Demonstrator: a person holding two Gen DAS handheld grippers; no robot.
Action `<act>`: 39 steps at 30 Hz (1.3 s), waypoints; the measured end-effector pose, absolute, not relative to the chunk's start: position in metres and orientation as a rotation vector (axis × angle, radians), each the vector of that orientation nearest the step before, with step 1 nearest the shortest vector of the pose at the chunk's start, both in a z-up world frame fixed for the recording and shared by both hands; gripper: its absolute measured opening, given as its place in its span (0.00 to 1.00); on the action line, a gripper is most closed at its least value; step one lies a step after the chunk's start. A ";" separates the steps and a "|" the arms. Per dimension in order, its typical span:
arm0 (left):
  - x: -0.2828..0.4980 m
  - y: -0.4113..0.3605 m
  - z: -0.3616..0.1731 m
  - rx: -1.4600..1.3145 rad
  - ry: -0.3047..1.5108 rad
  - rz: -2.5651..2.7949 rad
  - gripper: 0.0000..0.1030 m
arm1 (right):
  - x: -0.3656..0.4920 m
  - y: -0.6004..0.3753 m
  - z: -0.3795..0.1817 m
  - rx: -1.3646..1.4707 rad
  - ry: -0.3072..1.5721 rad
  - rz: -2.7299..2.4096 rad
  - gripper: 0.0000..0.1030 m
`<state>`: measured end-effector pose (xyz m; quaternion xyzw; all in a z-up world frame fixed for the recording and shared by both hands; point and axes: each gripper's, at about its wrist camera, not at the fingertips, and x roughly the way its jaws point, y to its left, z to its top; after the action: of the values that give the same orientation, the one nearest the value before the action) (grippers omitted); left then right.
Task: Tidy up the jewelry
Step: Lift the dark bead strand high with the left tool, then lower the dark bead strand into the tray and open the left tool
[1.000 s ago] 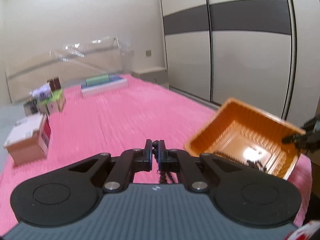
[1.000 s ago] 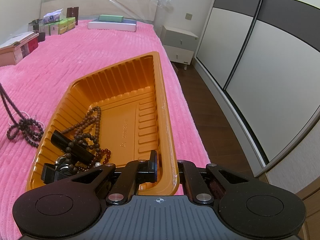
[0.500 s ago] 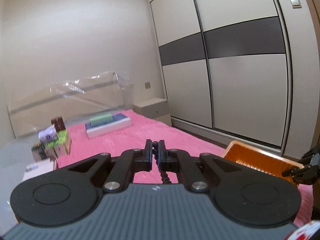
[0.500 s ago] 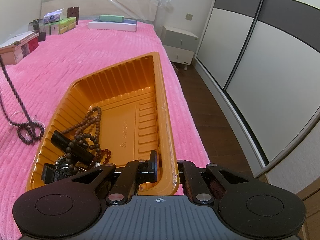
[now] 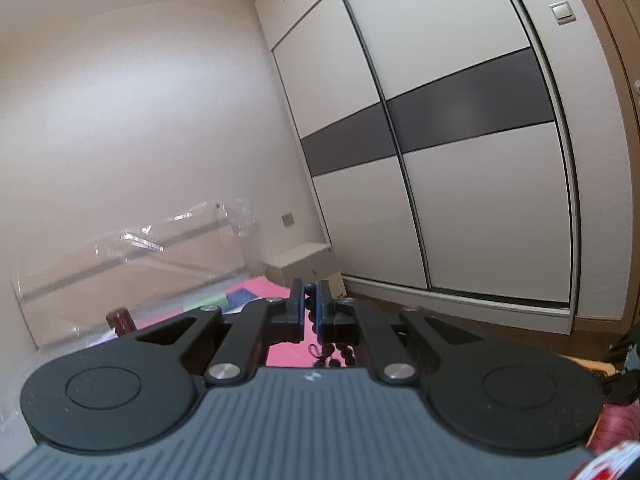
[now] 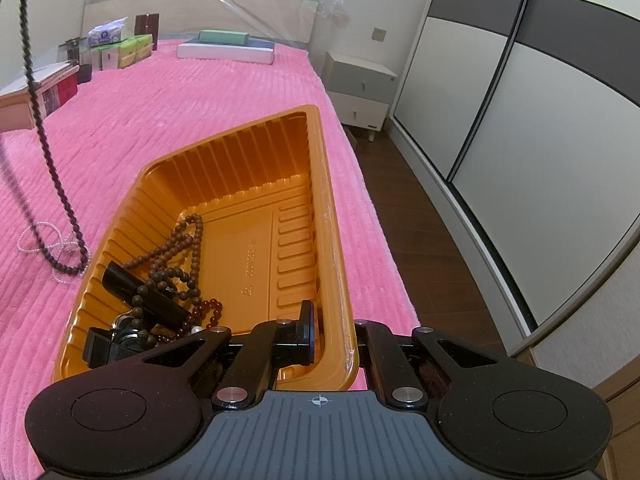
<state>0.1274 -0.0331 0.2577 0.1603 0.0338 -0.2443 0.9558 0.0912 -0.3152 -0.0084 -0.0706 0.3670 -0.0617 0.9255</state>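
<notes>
A: Nearest, the right gripper [image 6: 332,338] is clamped on the orange tray [image 6: 224,176]'s near wall, unmoved; brown beads and a black clip lie inside.

B: And the left gripper [image 5: 309,312]?

A: Pinched narrow on the dark bead necklace [image 6: 44,136]; it has risen, so the strand now hangs long, its loop barely on the pink bedspread [image 6: 168,96] beside the clear bead strand [image 6: 40,236]; likely bound for the tray next.
</notes>
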 end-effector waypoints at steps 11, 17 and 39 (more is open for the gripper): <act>0.137 -0.063 0.303 0.362 -0.004 -0.561 0.04 | 0.092 -0.317 -0.007 -0.143 0.753 -0.125 0.06; 0.143 -0.094 0.316 0.384 -0.021 -0.618 0.04 | 0.093 -0.317 -0.007 -0.144 0.754 -0.123 0.06; 0.178 -0.202 0.246 0.474 0.183 -0.798 0.04 | 0.090 -0.319 -0.006 -0.135 0.753 -0.118 0.06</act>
<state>0.1780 -0.2022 0.2464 0.2281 0.0881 -0.3844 0.8902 0.0905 -0.3194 -0.0064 -0.0656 0.3670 -0.0574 0.9261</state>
